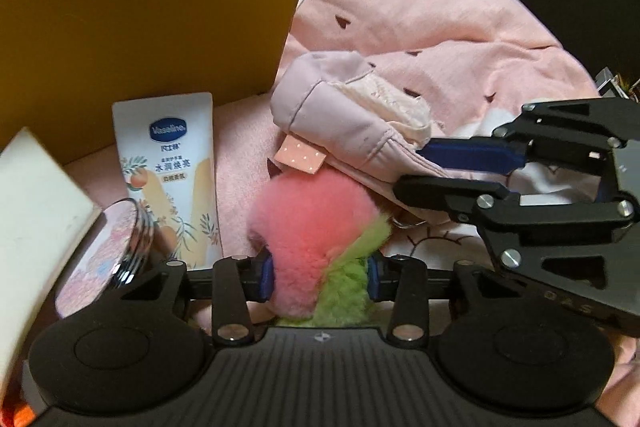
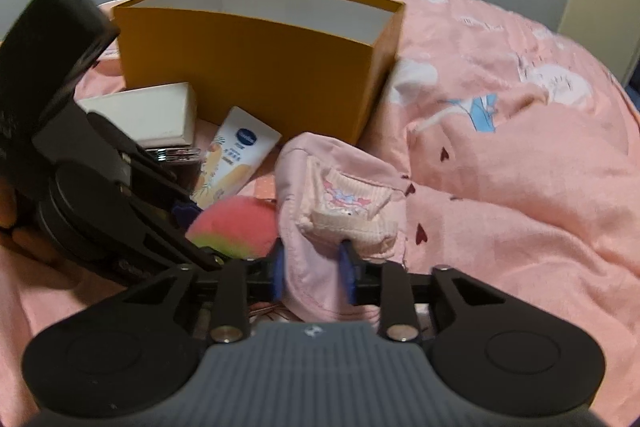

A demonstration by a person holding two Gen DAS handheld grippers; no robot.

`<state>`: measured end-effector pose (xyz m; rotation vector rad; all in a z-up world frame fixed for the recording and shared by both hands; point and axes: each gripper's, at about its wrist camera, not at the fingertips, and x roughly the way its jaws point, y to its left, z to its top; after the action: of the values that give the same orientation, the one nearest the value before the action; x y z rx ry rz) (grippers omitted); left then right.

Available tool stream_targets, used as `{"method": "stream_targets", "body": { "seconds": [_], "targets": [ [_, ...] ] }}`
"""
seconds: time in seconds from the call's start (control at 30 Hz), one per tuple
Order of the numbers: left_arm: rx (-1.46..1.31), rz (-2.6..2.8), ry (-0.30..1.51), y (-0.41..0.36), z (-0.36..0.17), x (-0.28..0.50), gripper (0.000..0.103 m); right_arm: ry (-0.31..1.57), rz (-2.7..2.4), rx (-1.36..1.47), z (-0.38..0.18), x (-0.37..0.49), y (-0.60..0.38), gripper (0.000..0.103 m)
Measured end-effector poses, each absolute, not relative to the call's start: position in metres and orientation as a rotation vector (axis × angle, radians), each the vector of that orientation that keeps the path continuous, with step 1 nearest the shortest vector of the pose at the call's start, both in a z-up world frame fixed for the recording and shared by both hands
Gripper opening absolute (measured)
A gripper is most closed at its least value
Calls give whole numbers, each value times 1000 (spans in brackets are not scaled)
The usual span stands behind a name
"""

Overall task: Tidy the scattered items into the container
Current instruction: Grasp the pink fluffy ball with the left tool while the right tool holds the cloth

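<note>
Lengthwise, Vaseline tube (image 1: 170, 179): crimp toward box (image 1: 152, 7).

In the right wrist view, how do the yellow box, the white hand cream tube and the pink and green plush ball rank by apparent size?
1. Yellow box, clearly the largest.
2. and 3. Hand cream tube and plush ball look alike; the ball lies nearer the camera and the left gripper hides part of each, so I leave them unranked.

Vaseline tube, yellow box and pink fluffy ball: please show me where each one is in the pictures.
Vaseline tube (image 1: 170, 179): left wrist view, middle of its printed front.
Yellow box (image 2: 256, 67): right wrist view, its front outer wall.
Pink fluffy ball (image 1: 308, 227): left wrist view, its pink upper part.
</note>
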<state>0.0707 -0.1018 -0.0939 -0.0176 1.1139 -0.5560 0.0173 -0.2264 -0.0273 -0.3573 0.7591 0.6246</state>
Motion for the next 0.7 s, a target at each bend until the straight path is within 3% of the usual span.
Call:
{"method": "stream_targets", "body": {
  "seconds": [0.03,0.1,0.27,0.43,0.53,0.7],
  "targets": [
    [-24,-554,1109,-100,-91,70,45,748,622,-368,-26,15,-226,18],
    [-44,-555,1100,-95,-86,68,32,736,615,-367,-21,14,-227,14],
    [-55,-536,1065,-84,-72,63,14,726,606,-338,-9,14,-232,11],
    [-40,-530,1069,-78,-72,59,12,722,604,-340,-4,13,-232,11],
    [-62,-529,1074,-78,-76,62,19,719,600,-340,-1,12,-233,11],
    [-111,-522,1076,-77,-86,68,53,719,589,-325,-1,12,-242,11]
  ]
}}
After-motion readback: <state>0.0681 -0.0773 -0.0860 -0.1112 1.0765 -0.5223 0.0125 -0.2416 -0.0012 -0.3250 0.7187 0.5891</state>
